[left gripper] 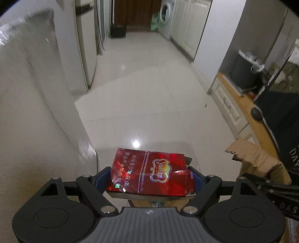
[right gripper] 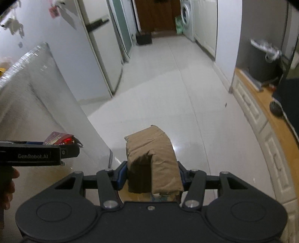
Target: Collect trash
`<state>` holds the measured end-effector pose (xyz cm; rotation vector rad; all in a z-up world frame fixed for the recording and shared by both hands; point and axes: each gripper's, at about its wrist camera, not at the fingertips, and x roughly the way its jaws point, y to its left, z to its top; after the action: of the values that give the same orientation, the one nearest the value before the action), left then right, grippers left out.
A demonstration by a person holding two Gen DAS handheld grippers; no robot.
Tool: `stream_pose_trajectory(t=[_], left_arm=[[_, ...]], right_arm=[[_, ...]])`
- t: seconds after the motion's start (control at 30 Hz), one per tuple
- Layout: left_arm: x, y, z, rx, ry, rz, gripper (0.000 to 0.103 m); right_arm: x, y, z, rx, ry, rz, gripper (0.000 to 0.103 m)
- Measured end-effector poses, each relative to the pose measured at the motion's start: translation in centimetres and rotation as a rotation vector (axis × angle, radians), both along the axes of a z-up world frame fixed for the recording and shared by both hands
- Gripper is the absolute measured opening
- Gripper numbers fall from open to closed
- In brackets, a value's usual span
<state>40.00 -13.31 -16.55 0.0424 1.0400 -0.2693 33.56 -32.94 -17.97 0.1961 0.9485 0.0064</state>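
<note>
Both tongs are held up side by side. The left tongs squeeze something red. The right tongs squeeze something brown.

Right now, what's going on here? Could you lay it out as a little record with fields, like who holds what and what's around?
left claw: shut on a crumpled red cigarette pack
right claw: shut on a folded piece of brown cardboard
height: both items held in the air above the floor
floor: glossy white tiles
far end: washing machine beside a green bag
right side: dark bin with a liner, on a wooden surface
left side: silver fridge
</note>
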Motion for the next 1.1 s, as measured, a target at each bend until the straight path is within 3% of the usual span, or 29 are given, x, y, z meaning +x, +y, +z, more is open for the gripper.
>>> stream_pose_trajectory(t=[0.43,0.67,0.87,0.93,1.1], left_arm=[[4.0,-1.7,-11.5,0.047,0.214,-0.053,0.085],[4.4,-0.5,-15.8,0.073,0.309,-0.038,0.085],[4.8,0.4,-16.8,0.075,0.333,-0.032,0.085],[5.0,0.3,-16.8,0.075,0.335,-0.032,0.085],[5.0,0.3,-16.7,0.064,0.342,-0.03,0.085]], right_arm=[[4.1,-1.2,-9.6,0.08,0.227,-0.023,0.054],[6.0,-1.5,-12.6,0.111,0.265,-0.043,0.056],[6.7,-1.2,-13.3,0.152,0.217,-0.064,0.072],[6.7,-1.0,-13.4,0.143,0.206,-0.078,0.097],[6.8,-1.3,-13.9,0.138,0.22,-0.075,0.098]])
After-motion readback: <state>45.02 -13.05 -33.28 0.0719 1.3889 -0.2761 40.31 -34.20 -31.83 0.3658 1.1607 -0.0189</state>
